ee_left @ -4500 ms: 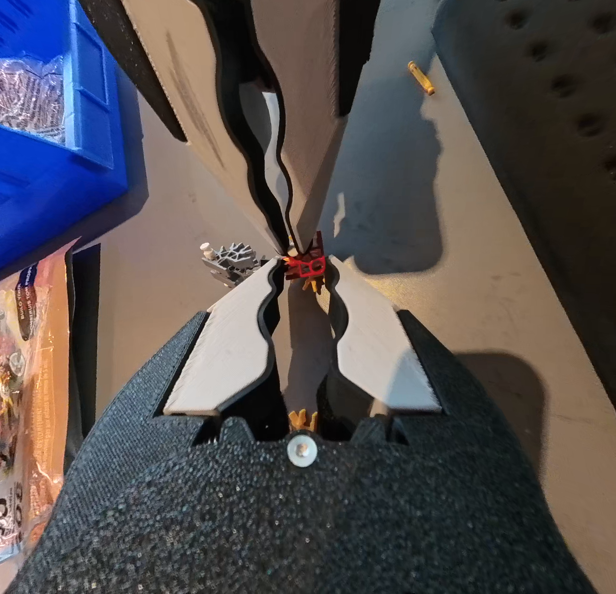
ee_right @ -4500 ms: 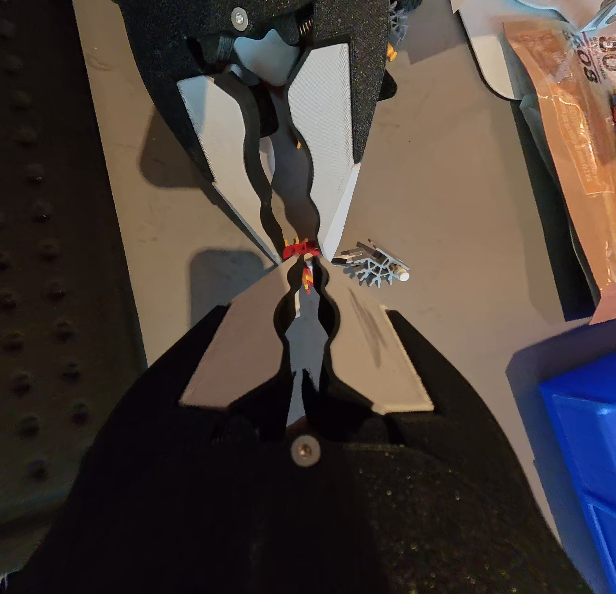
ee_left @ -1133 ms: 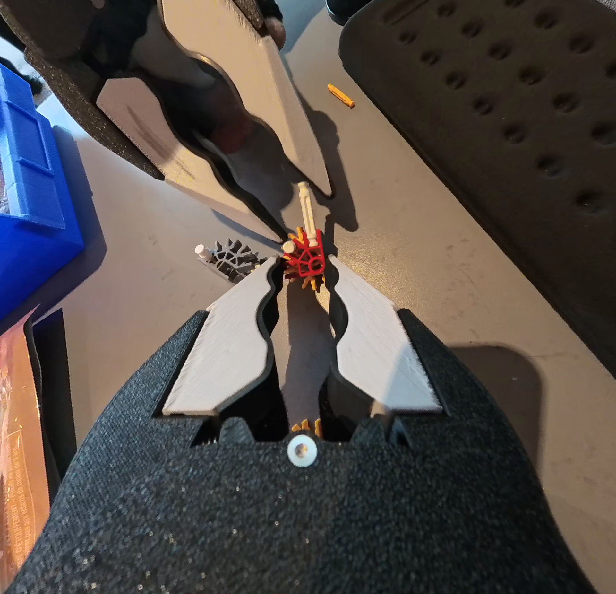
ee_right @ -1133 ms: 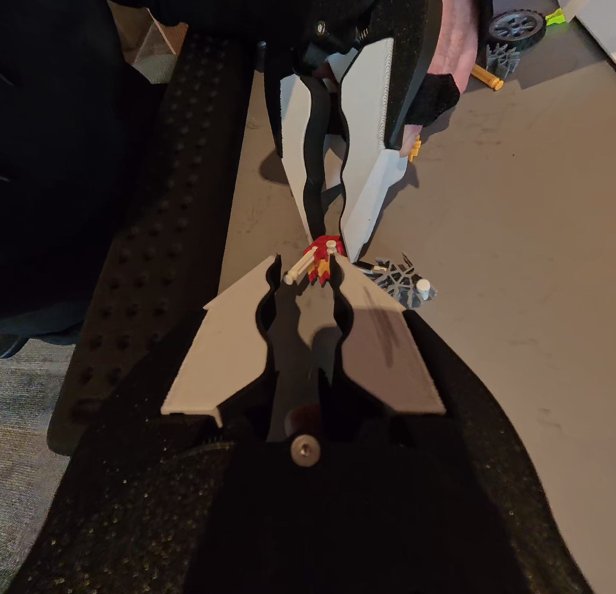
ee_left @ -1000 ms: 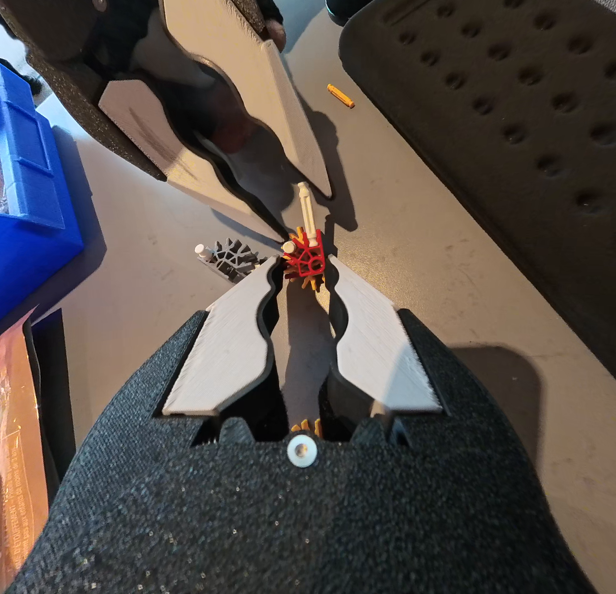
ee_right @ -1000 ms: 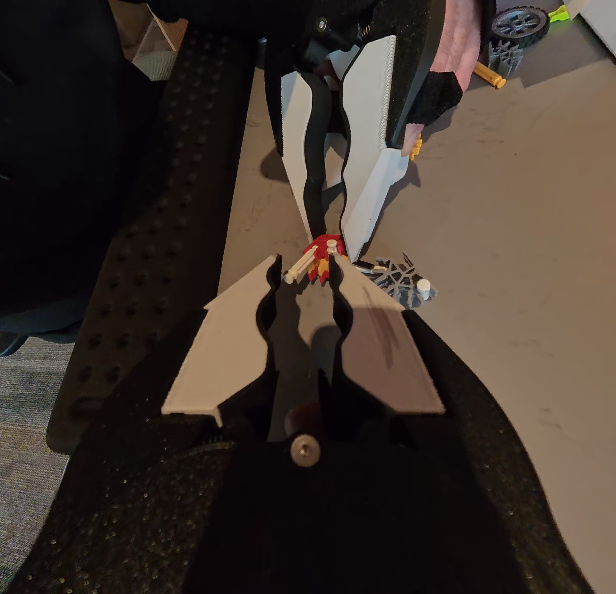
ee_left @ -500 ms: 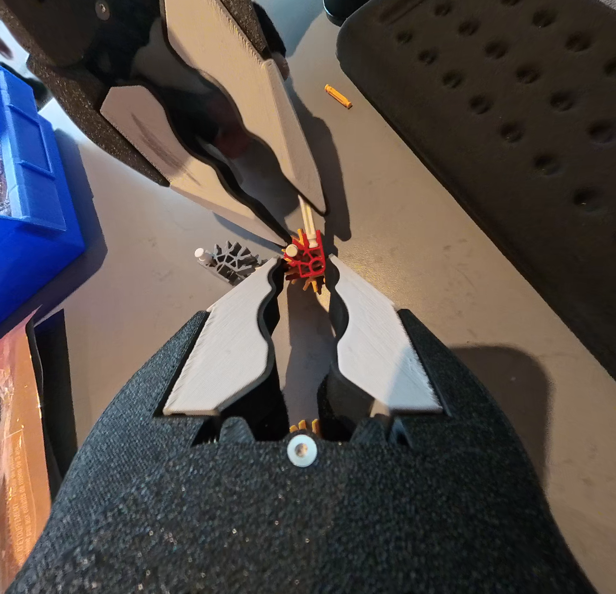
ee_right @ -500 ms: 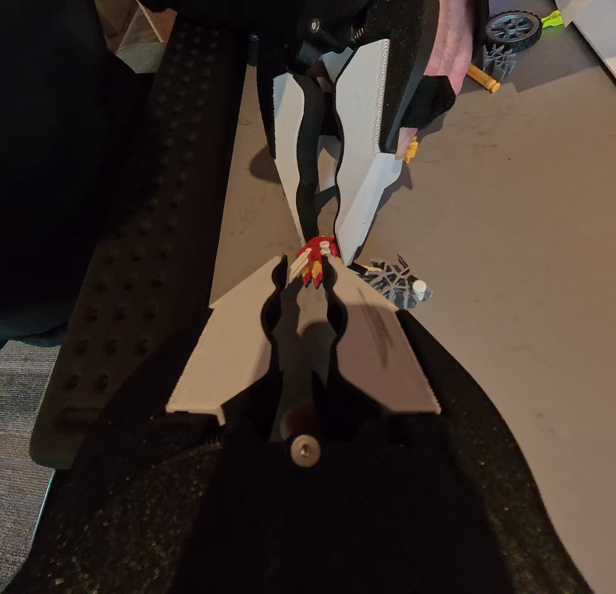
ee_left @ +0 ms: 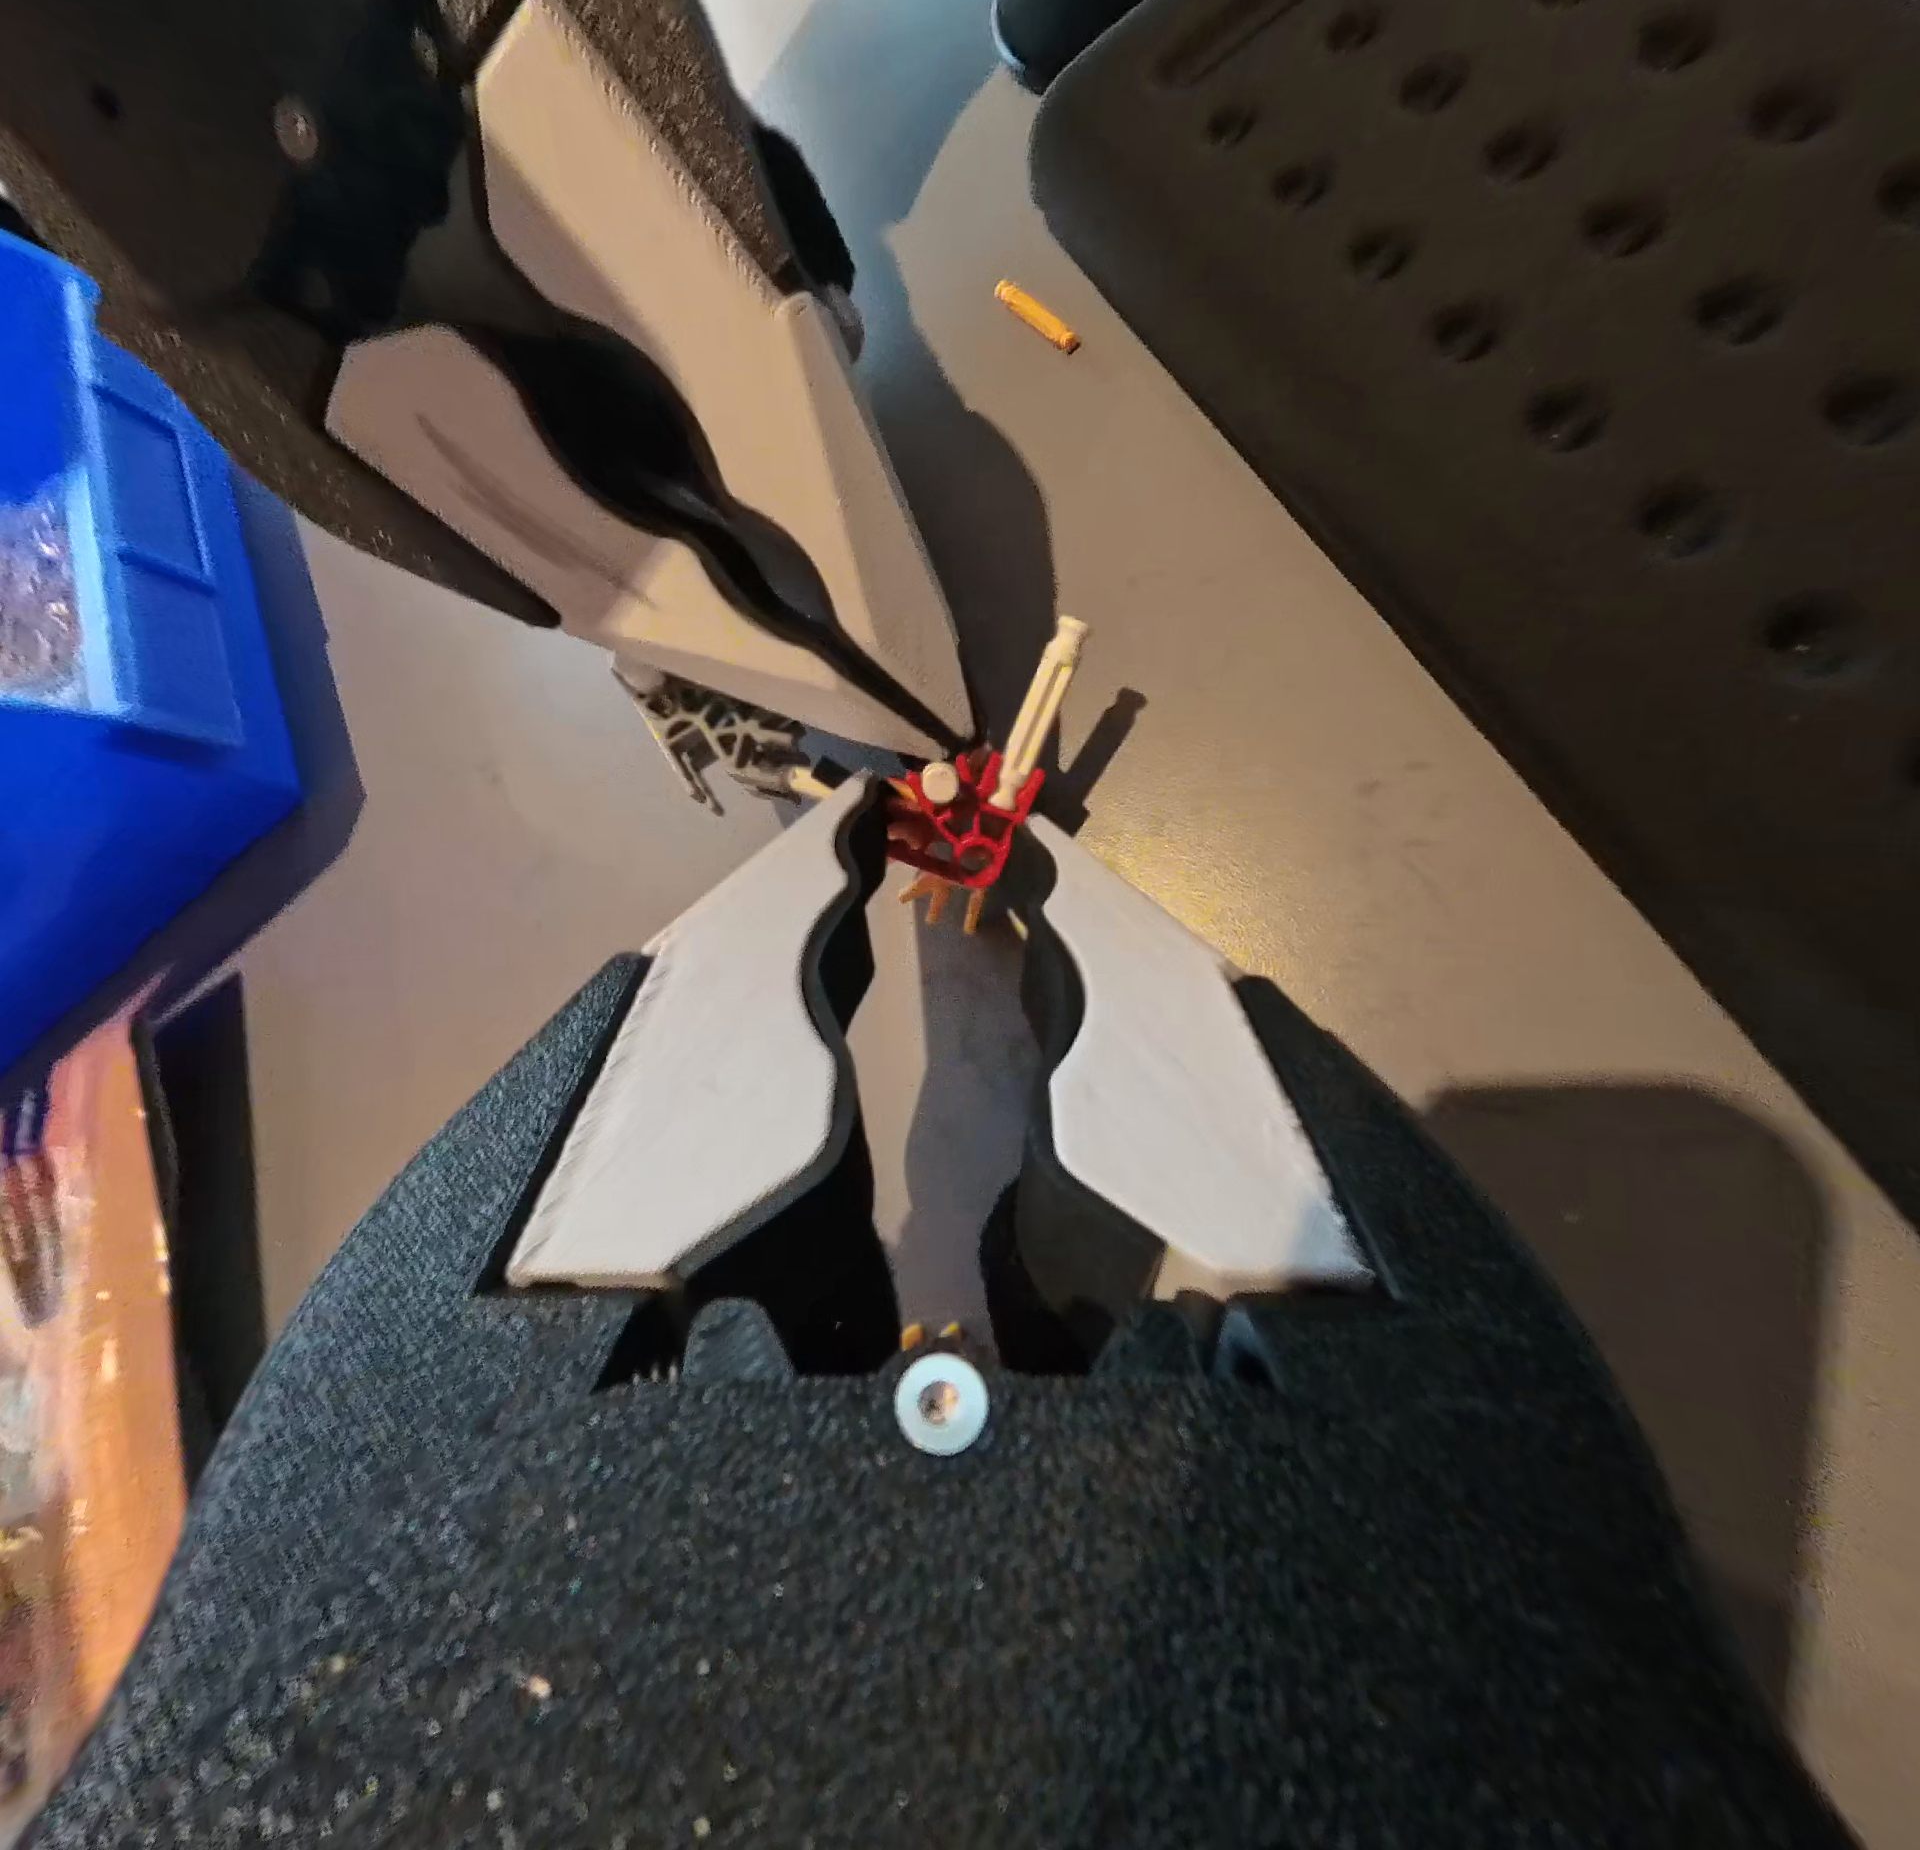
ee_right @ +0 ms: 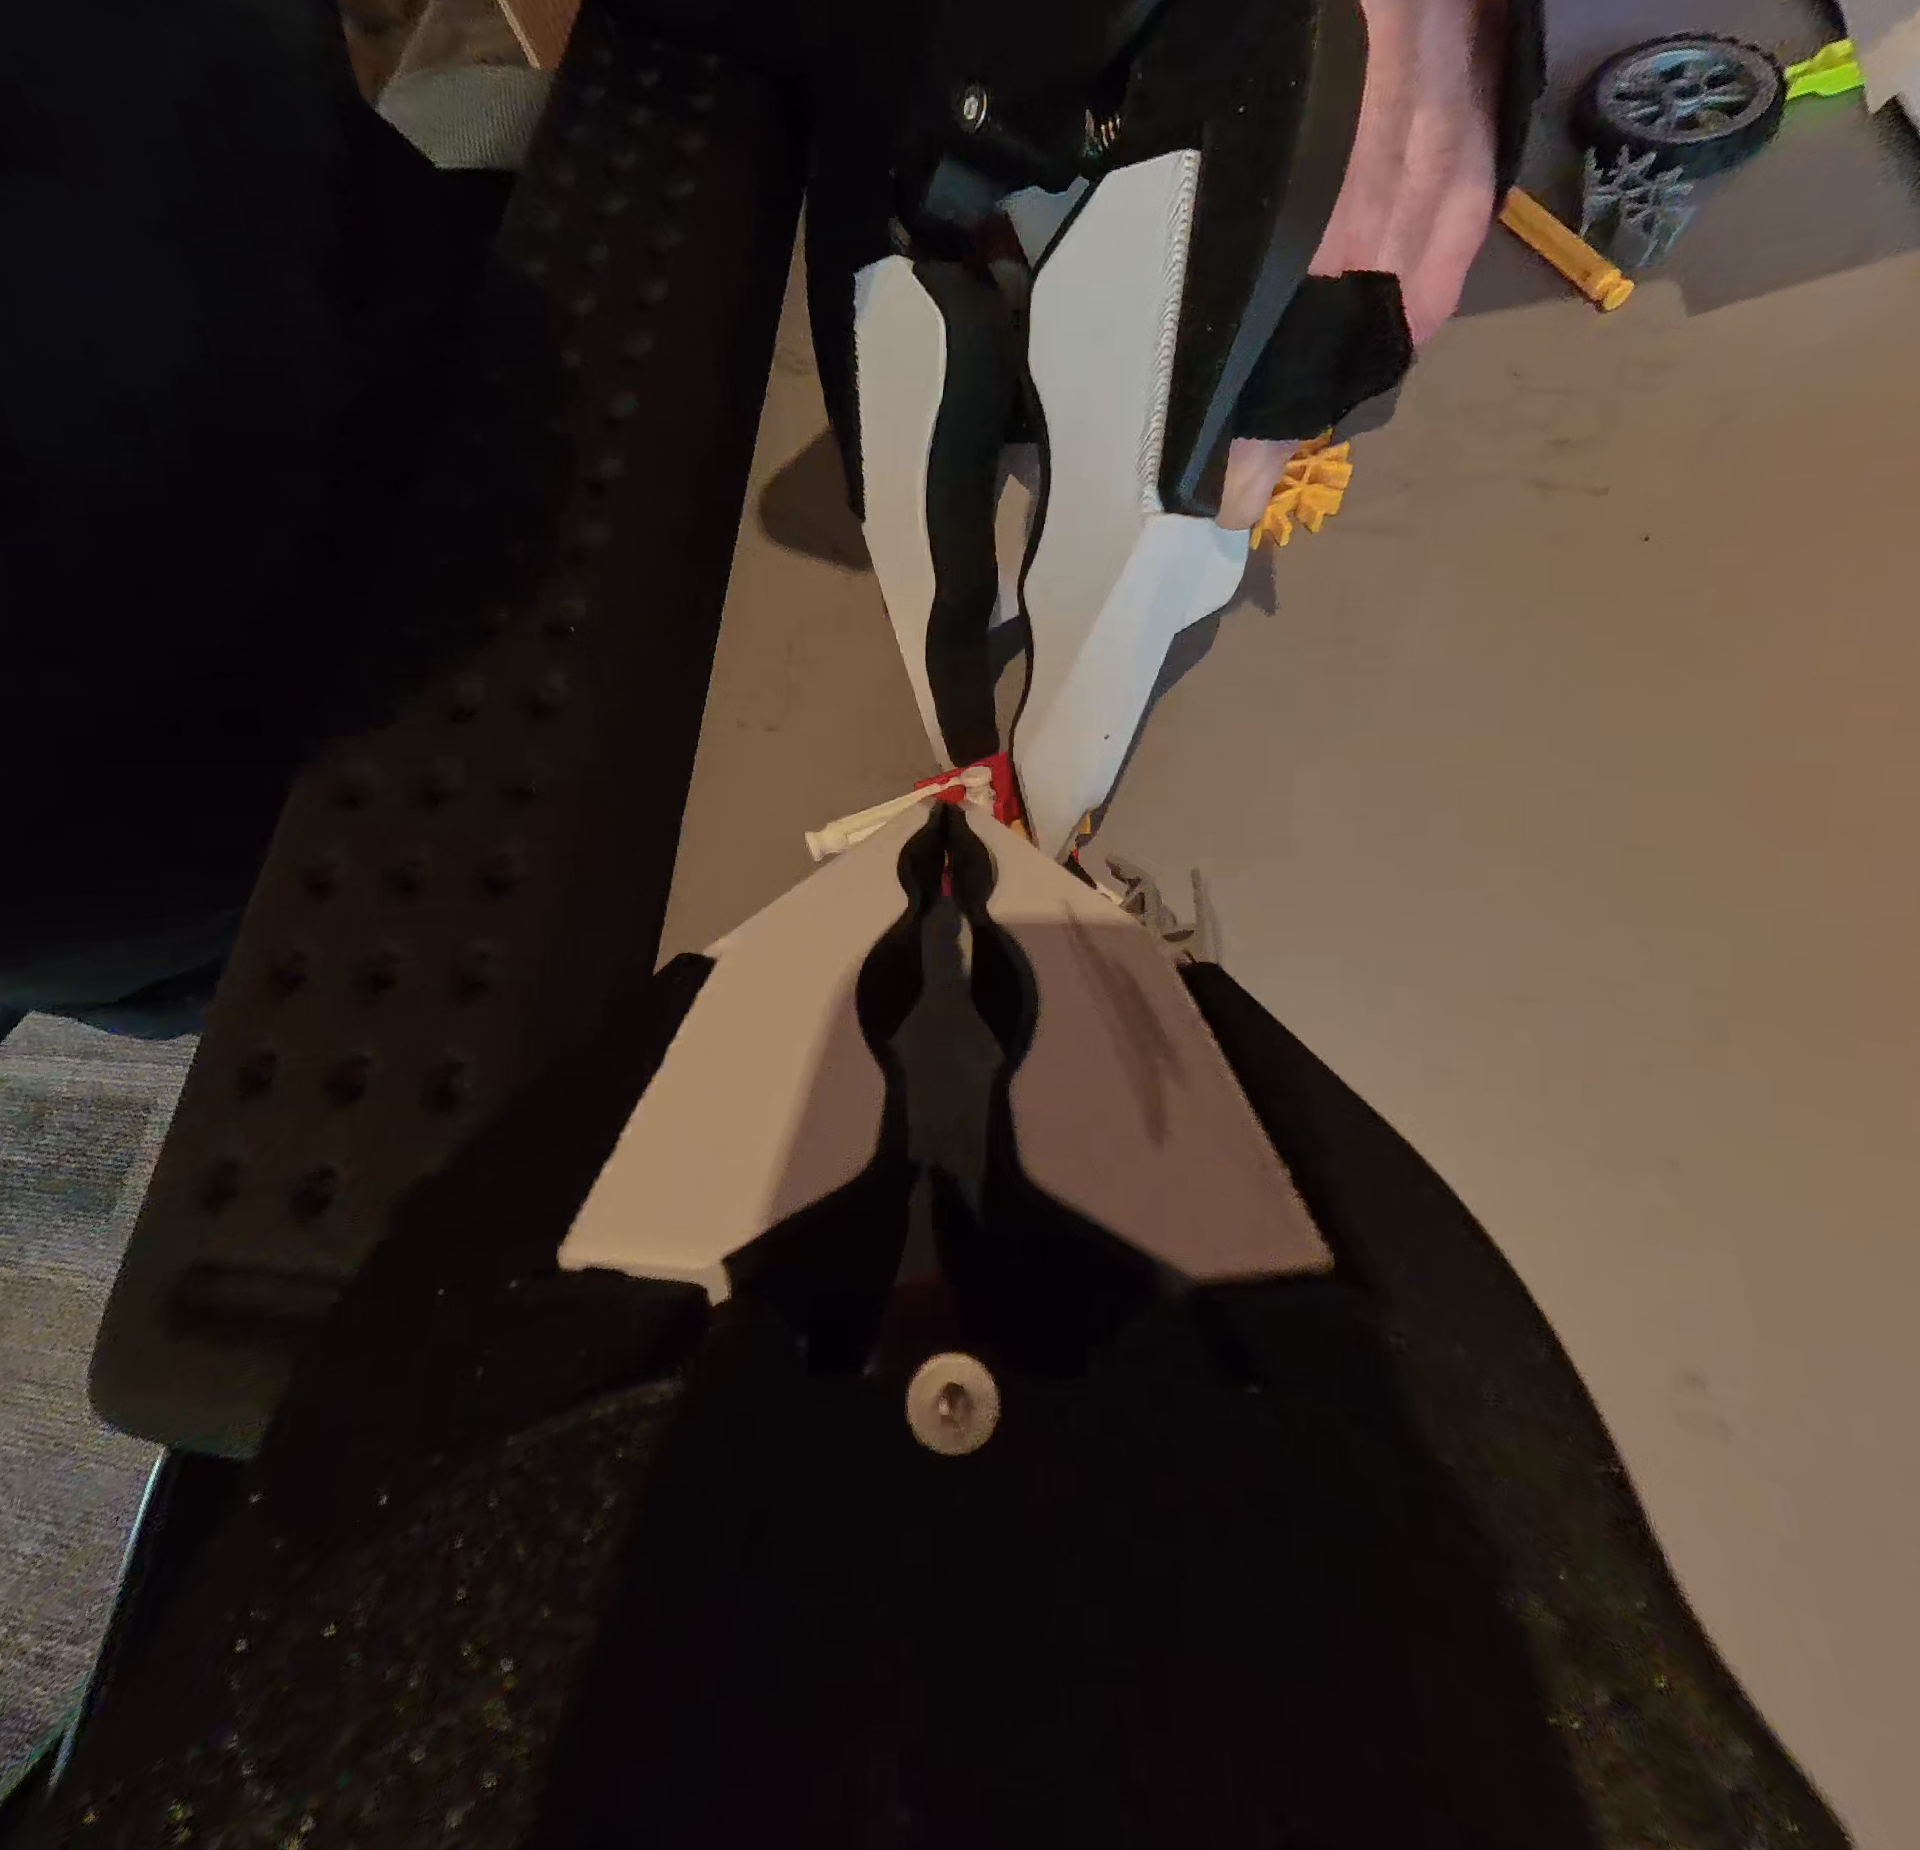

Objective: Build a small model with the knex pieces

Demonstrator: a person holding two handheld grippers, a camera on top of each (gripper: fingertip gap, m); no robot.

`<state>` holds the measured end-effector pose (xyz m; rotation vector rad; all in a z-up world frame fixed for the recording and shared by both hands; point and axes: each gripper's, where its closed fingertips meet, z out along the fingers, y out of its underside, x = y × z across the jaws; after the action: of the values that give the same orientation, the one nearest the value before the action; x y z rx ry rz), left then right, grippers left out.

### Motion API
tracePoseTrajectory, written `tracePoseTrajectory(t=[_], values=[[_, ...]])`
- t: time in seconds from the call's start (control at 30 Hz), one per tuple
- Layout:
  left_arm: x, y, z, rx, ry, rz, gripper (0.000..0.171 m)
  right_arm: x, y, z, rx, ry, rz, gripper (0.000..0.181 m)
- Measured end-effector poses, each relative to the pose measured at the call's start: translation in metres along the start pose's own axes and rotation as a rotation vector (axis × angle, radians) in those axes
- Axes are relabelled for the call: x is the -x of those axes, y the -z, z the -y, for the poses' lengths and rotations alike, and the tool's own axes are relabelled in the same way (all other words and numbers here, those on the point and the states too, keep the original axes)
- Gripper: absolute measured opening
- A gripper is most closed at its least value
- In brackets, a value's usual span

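The left gripper [ee_left: 951, 834] clamps a red connector [ee_left: 961, 813] just above the grey table [ee_left: 1351, 865]; its white rod [ee_left: 1044, 699] points far-right. Opposite, the right gripper [ee_right: 951, 824], nearly closed, pinches the same connector's far edge.

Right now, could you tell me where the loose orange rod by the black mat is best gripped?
Probably mid-shaft, from straight above, jaws across its thin width: the orange rod lies flat and slanted on the table, just clear of the black mat, both long sides free.
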<state>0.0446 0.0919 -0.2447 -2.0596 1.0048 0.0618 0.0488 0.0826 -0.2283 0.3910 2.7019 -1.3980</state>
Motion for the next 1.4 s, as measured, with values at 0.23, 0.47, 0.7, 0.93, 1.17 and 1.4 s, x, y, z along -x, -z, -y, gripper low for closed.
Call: tracePoseTrajectory(t=[0.23,0.47,0.7,0.93,1.17,1.4], values=[[0.001,-0.001,0.000,-0.008,0.022,-0.022,0.020,-0.005,0.003,-0.002,0.018,0.009,-0.120,0.000],[0.001,-0.002,0.002,-0.037,0.039,-0.043,0.021,-0.001,0.005,-0.004,-0.023,-0.001,-0.240,0.004],[-0.001,-0.003,0.003,-0.047,0.023,-0.051,0.021,0.001,0.006,-0.004,-0.043,-0.054,-0.250,0.005],[-0.007,-0.004,0.008,-0.056,0.004,-0.073,0.021,0.010,0.012,0.001,-0.078,-0.108,-0.163,0.035],[-0.007,-0.005,0.006,-0.047,0.005,-0.071,0.022,0.023,0.003,-0.003,-0.015,-0.056,-0.206,0.032],[-0.007,-0.007,0.008,-0.047,0.005,-0.070,0.021,0.023,0.006,-0.010,-0.028,-0.068,-0.238,0.033]])
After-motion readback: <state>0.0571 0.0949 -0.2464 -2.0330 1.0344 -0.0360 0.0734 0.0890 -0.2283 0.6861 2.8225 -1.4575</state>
